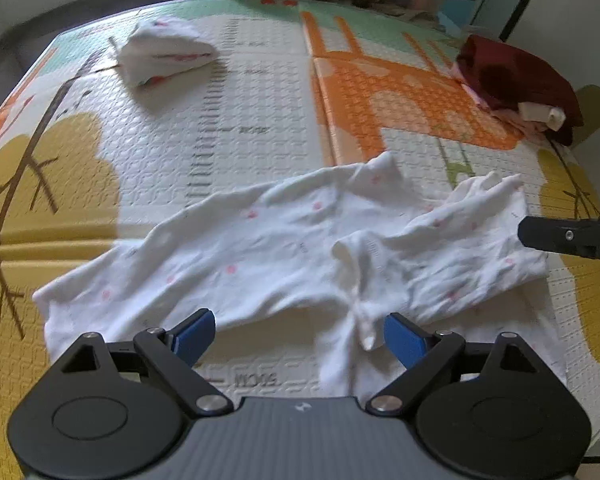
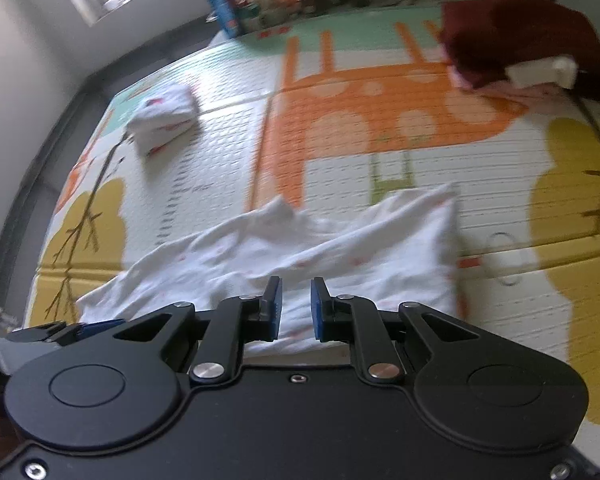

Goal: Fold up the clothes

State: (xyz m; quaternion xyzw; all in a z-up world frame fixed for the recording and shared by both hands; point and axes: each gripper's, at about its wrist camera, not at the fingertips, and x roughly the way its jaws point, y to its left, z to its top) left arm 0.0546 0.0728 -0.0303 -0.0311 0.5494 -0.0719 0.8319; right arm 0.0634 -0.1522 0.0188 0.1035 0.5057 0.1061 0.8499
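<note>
1. Left tool (image 1: 296, 338): jaws wide apart, gripping nothing, poised over the white garment (image 1: 260, 248).
2. Right tool (image 2: 295, 308): jaws narrowly parted, empty.
3. The garment lies crumpled on the play mat (image 1: 260, 120); folded white bundle (image 1: 164, 54) far behind.

Soft cloth garment (image 1: 284, 248) (crinkled) on embossed, seemingly foam mat (image 1: 260, 120).

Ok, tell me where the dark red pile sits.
Far right on the mat in both views, the red pile lies beyond the white garment.
</note>
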